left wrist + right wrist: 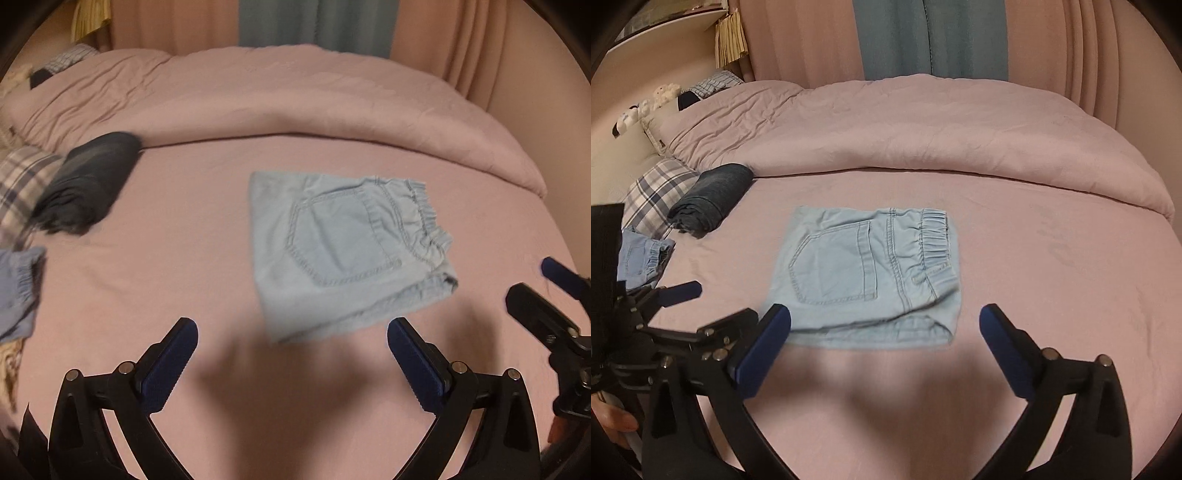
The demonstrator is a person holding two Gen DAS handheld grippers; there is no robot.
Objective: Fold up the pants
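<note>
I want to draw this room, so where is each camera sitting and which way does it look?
Left wrist: sits on the left gripper, looks forward across the bed at the folded pants; its own open fingers show, plus the right gripper at the right edge.
Right wrist: sits on the right gripper, faces the same pants and the curtain; its open fingers show, plus the left gripper and a hand at left.
Shared: bed, pants, dark clothes, curtain.
</note>
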